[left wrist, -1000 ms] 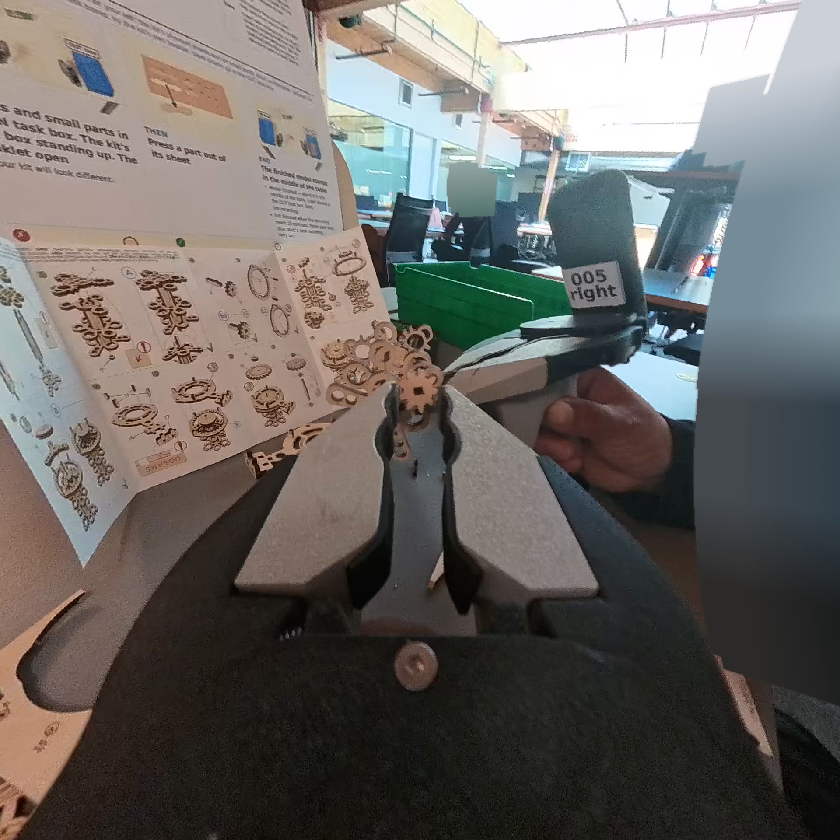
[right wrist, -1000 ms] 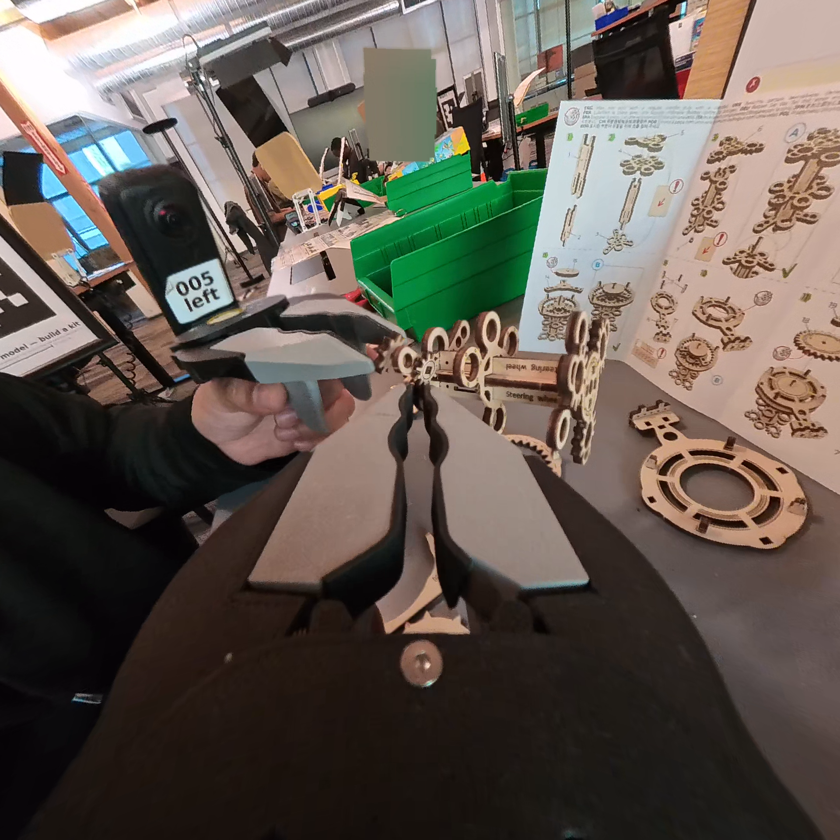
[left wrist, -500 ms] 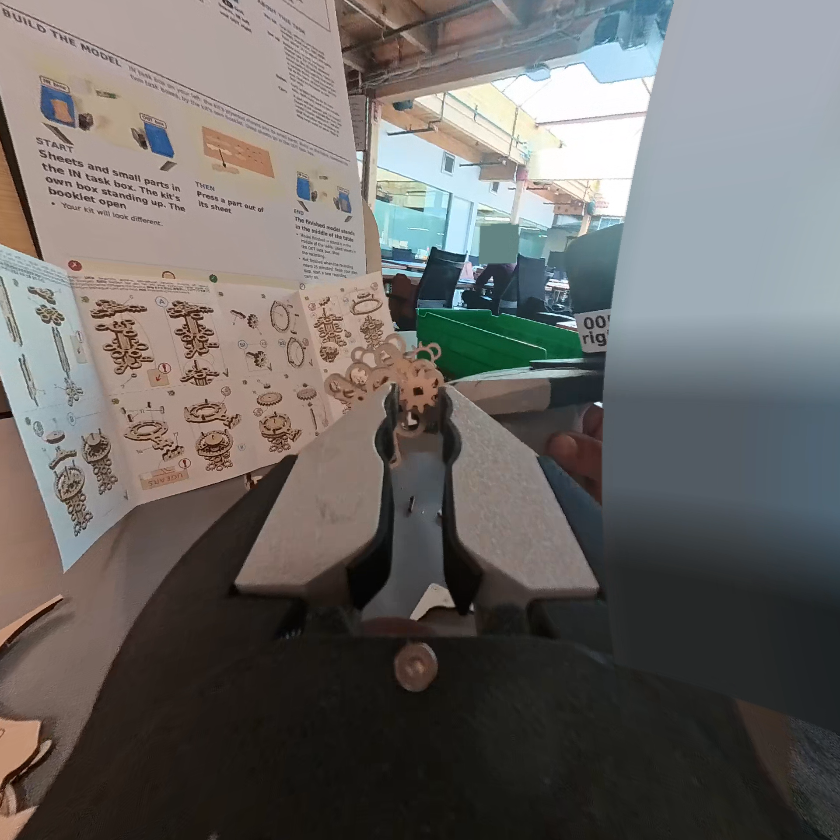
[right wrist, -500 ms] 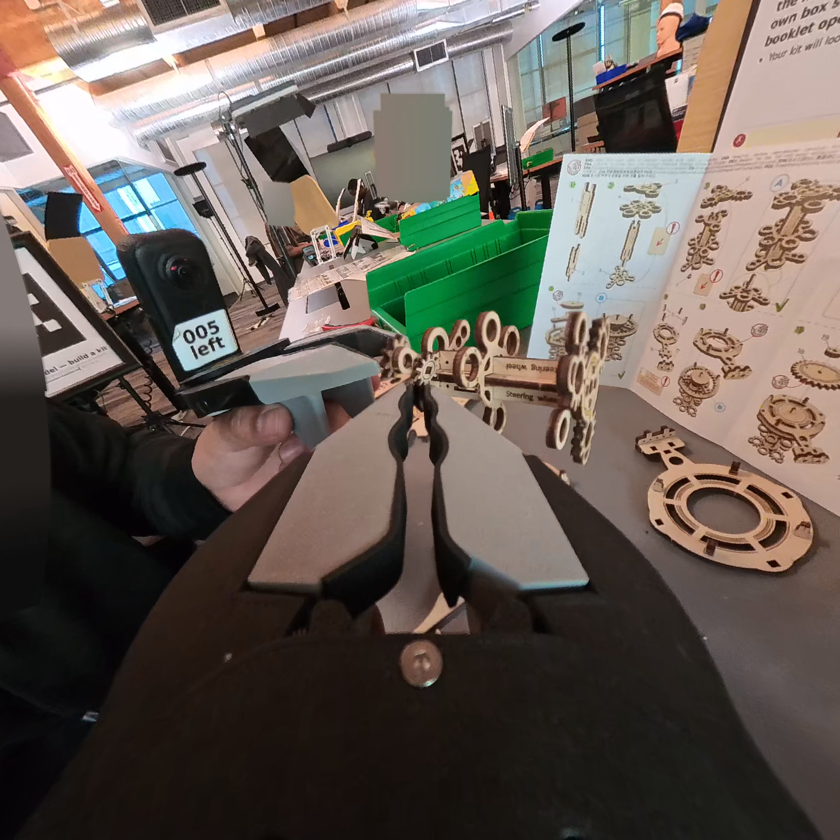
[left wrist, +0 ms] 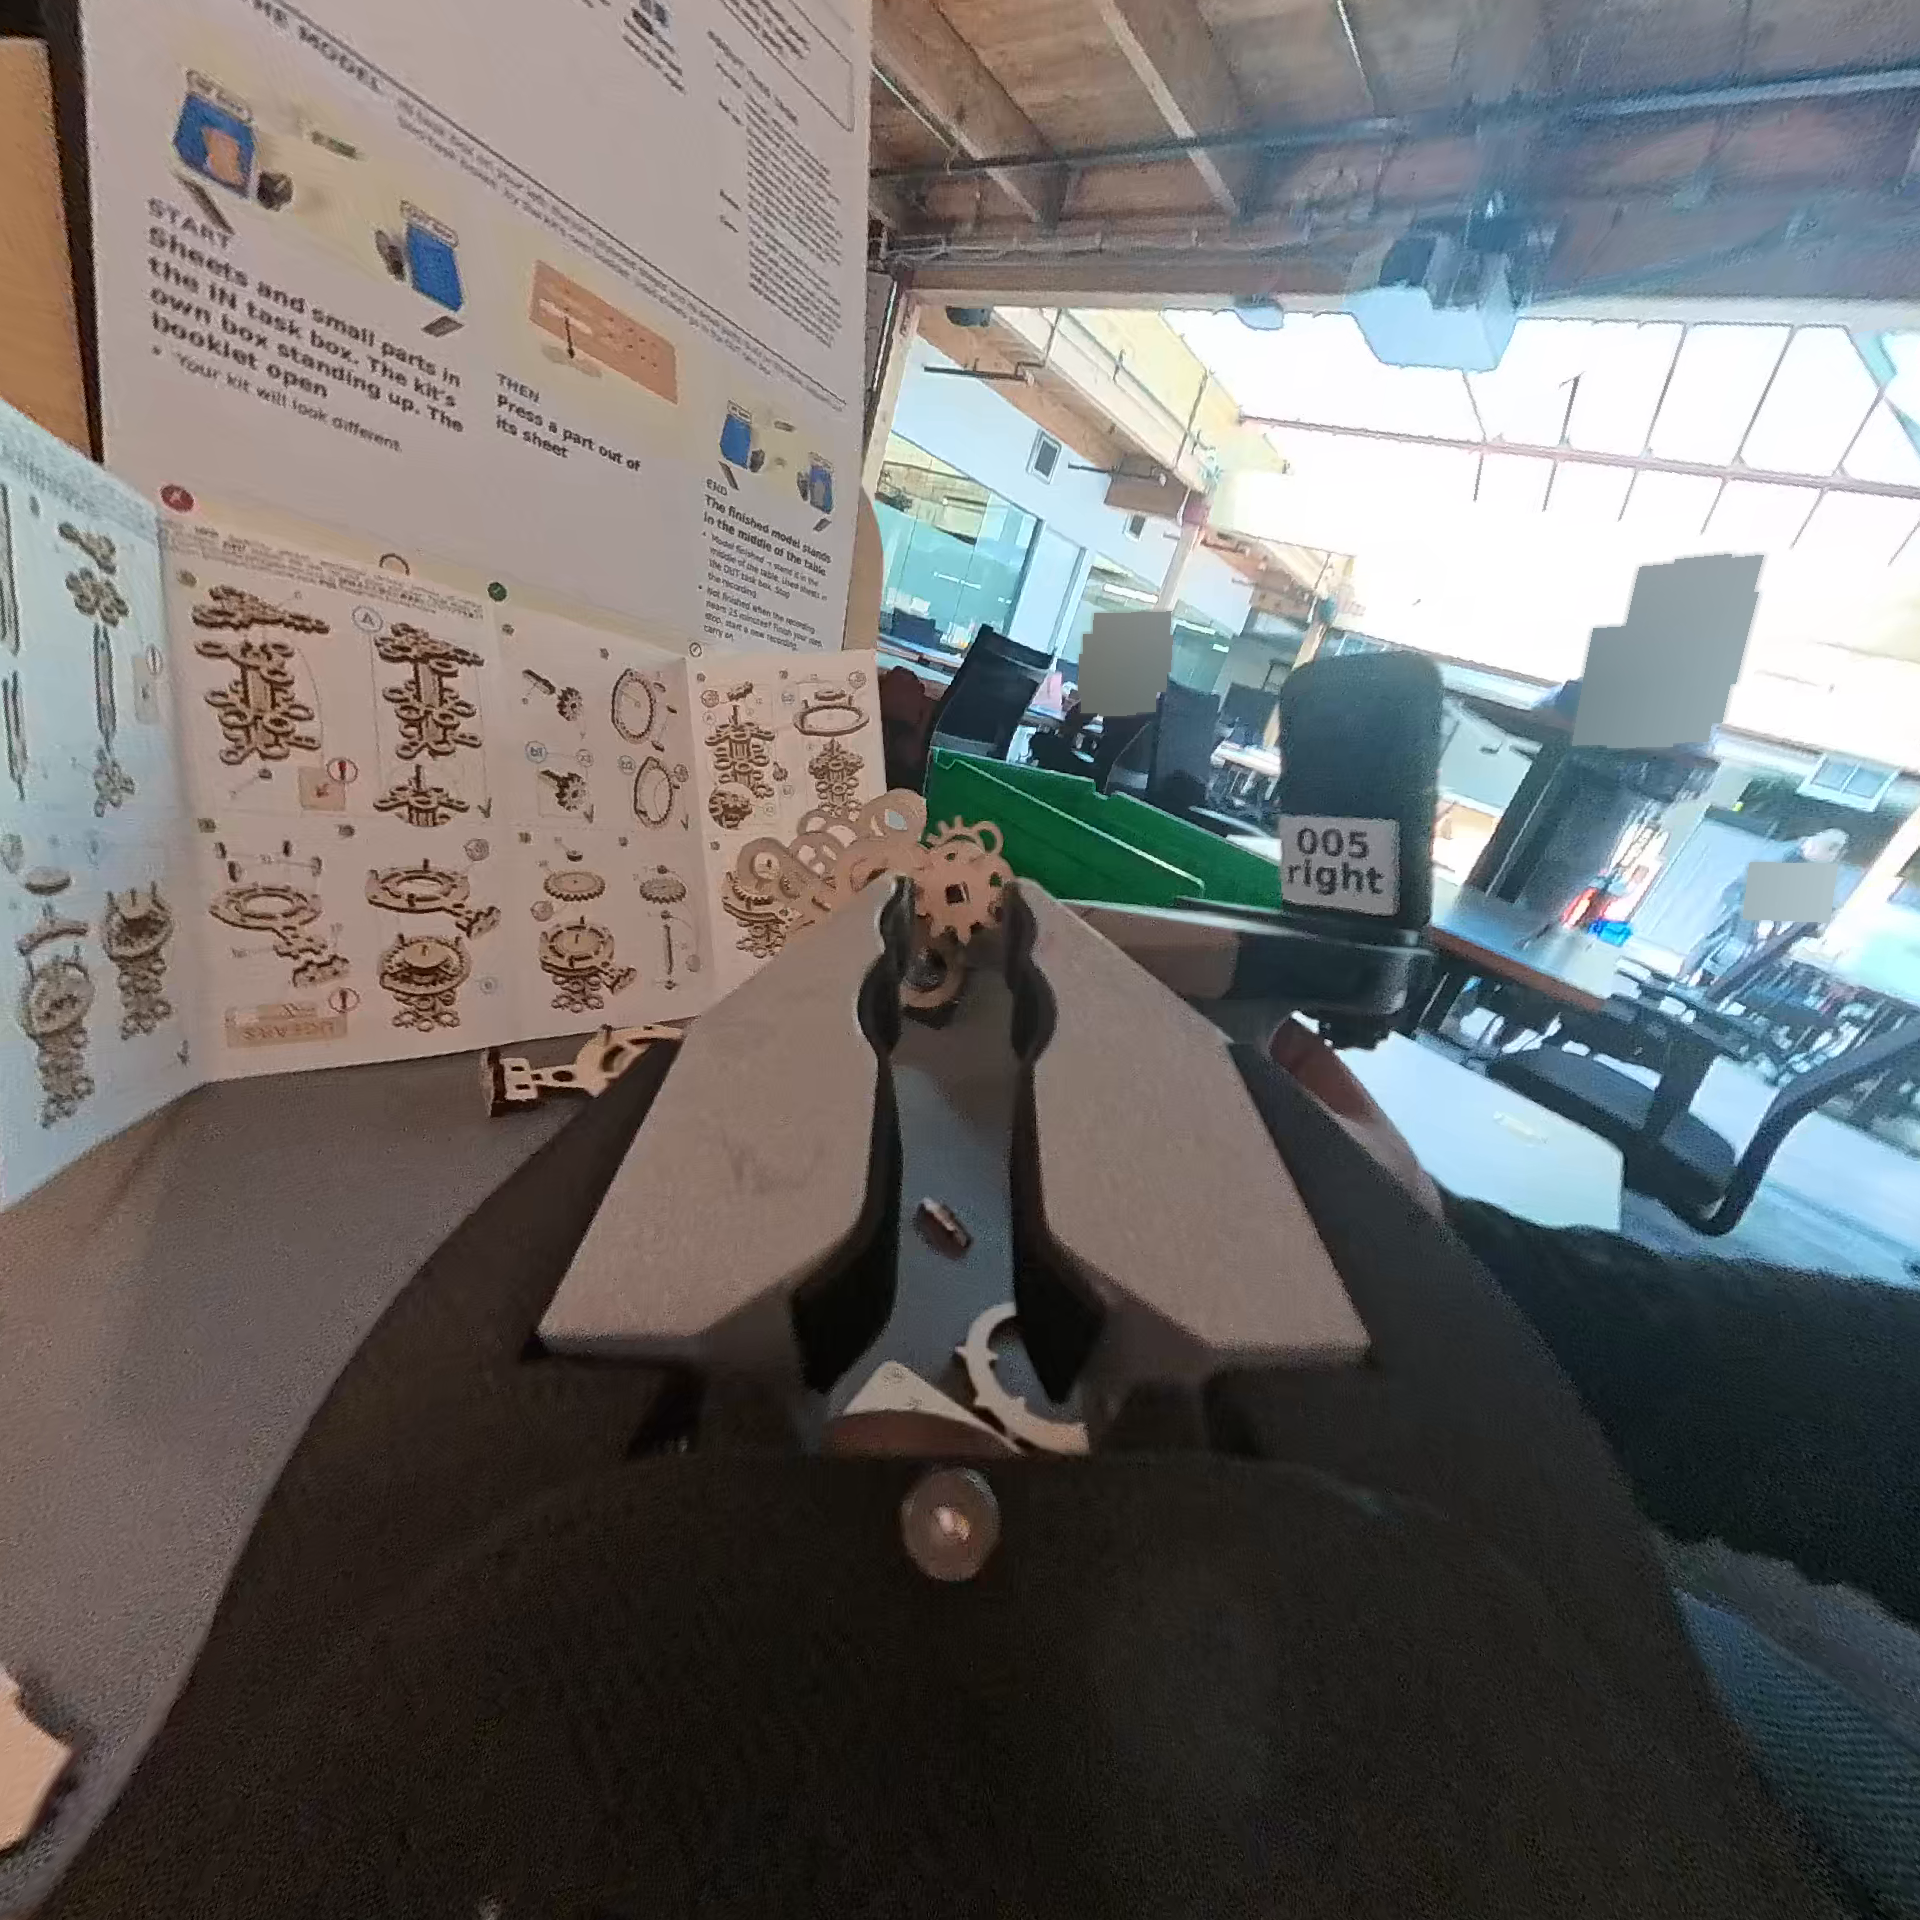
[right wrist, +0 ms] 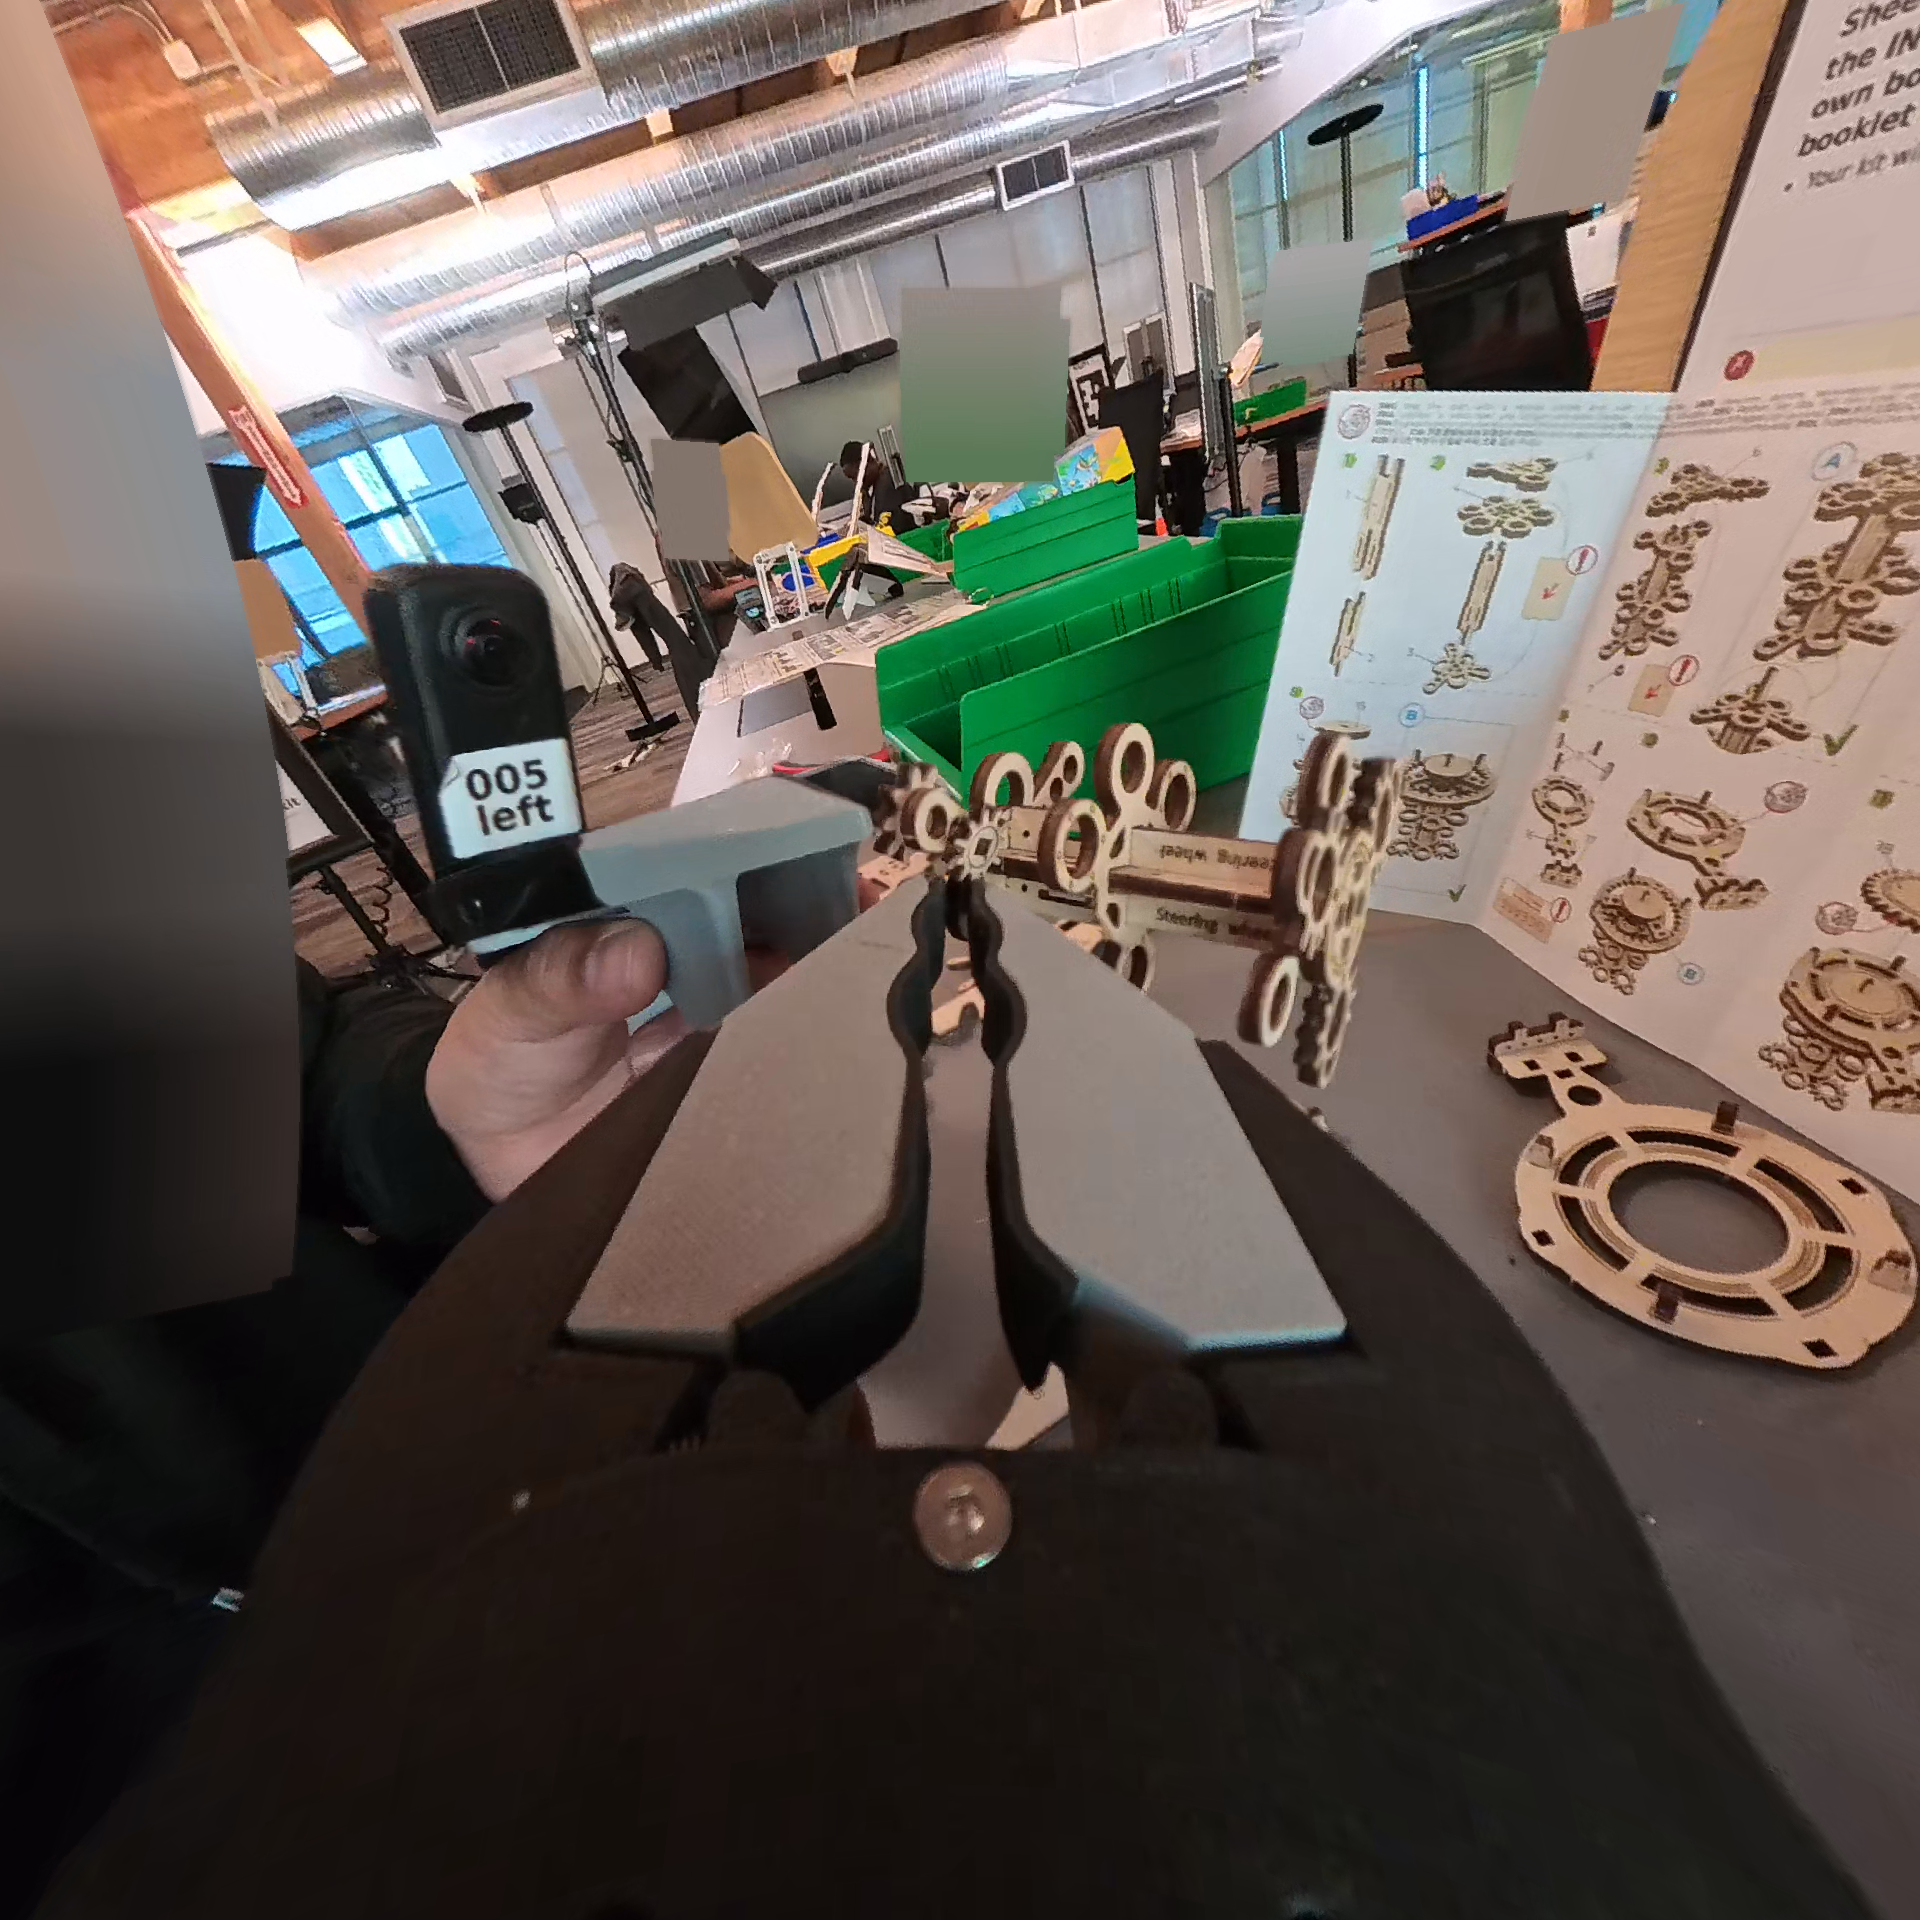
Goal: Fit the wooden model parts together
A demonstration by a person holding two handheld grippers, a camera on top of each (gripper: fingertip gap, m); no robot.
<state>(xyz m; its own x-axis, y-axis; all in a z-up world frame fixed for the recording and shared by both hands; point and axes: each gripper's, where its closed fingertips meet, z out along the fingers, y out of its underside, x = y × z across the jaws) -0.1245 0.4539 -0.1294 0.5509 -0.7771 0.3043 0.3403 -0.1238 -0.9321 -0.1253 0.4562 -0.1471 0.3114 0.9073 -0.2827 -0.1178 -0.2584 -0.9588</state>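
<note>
A: Setting: our grey table [right wrist: 1714,1507], open workshop behind.

B: Item one: left tongs [left wrist: 954,902], closed on the small gear [left wrist: 961,904]. Item two: right tongs [right wrist: 961,902], closed on the wooden model [right wrist: 1195,862] at its gear end, held above the table.

A: Beyond: we log a ring-shaped part [right wrist: 1704,1231] lying flat, the instruction booklet [right wrist: 1662,707] standing, green bins [right wrist: 1060,665] behind.

- The left gripper [left wrist: 954,914] is held level, its jaws narrowed at the tips with a small gap between them.
- The right gripper [right wrist: 961,904] has its jaws drawn nearly together at the tips.
- The two gripper tips meet nose to nose.
- A bare hand [right wrist: 540,1049] in a dark sleeve grips the left gripper's handle.
</note>
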